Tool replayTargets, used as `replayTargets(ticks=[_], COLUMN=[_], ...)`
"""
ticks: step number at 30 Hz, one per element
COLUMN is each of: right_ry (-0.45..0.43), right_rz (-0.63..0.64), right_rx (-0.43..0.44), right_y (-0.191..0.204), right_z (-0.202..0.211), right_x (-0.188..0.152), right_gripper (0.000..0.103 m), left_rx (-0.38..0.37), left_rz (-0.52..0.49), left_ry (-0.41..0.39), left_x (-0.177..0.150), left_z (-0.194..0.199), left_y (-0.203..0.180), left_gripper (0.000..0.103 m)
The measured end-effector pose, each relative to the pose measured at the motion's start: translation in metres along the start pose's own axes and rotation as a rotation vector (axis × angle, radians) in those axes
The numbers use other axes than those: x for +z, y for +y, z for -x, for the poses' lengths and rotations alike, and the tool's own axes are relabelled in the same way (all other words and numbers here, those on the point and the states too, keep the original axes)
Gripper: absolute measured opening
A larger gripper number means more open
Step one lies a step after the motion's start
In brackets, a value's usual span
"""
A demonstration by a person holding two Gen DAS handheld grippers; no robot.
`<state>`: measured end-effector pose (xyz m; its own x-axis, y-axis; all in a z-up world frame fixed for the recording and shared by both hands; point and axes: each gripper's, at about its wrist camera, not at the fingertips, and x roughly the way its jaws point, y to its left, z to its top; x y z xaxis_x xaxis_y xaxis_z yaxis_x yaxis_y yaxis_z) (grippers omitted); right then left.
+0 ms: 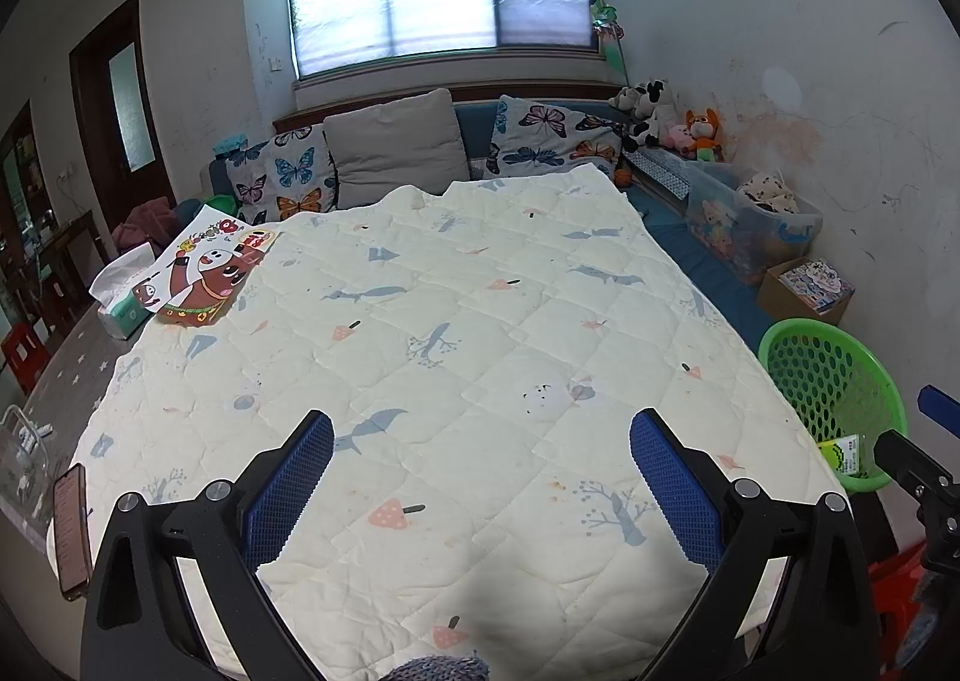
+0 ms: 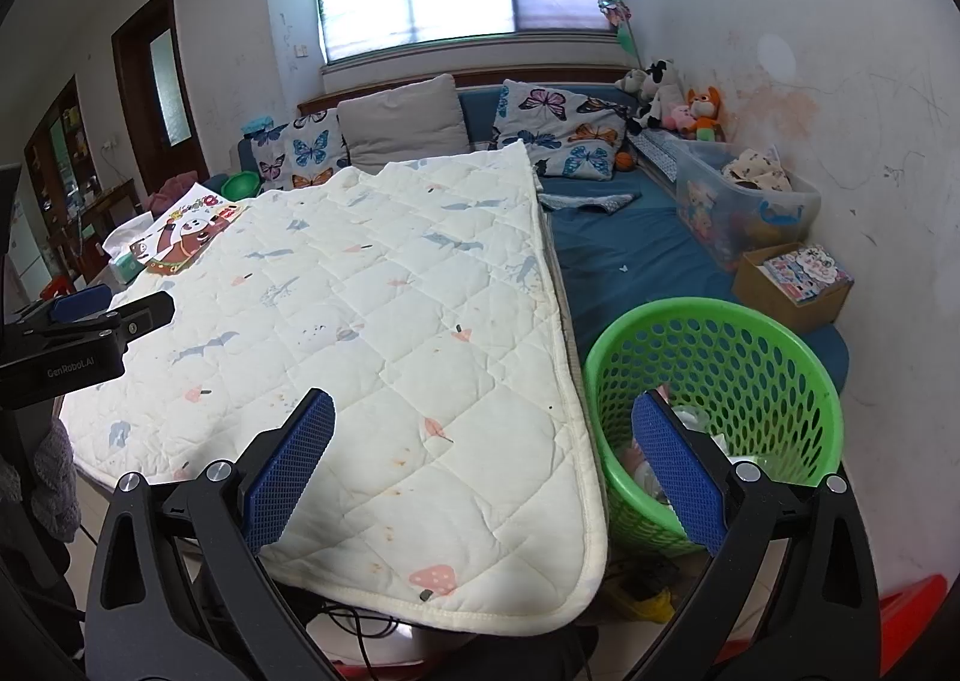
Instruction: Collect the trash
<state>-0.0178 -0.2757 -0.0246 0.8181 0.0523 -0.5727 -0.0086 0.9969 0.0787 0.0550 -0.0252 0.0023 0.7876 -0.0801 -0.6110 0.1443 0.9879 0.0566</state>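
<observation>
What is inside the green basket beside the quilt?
The green basket holds crumpled pale wrappers; the left wrist view shows a green-and-yellow packet. The right gripper's finger hides the rest.

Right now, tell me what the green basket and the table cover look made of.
Green basket: apparently moulded plastic, glossy, its walls pierced with regular round holes. Table cover: seemingly quilted fabric, matte cream with printed whales and mushrooms, stitched in diamonds, with a piped edge.
</observation>
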Motion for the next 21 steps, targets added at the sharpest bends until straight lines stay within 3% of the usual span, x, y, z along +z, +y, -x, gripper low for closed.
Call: replayTargets(ticks=[21], right_ry=[0.004], right_rz=[0.001], right_rx=[0.009], right_y=[0.0011], right_z=[-0.0019], right_x=[0.0006], right_gripper=[0.099], left_rx=[-0.007], left_rz=[0.007], left_ry=[0.006], left_x=[-0.0023], left_z=[-0.0002], left_y=[0.0006], left_gripper=[0.096])
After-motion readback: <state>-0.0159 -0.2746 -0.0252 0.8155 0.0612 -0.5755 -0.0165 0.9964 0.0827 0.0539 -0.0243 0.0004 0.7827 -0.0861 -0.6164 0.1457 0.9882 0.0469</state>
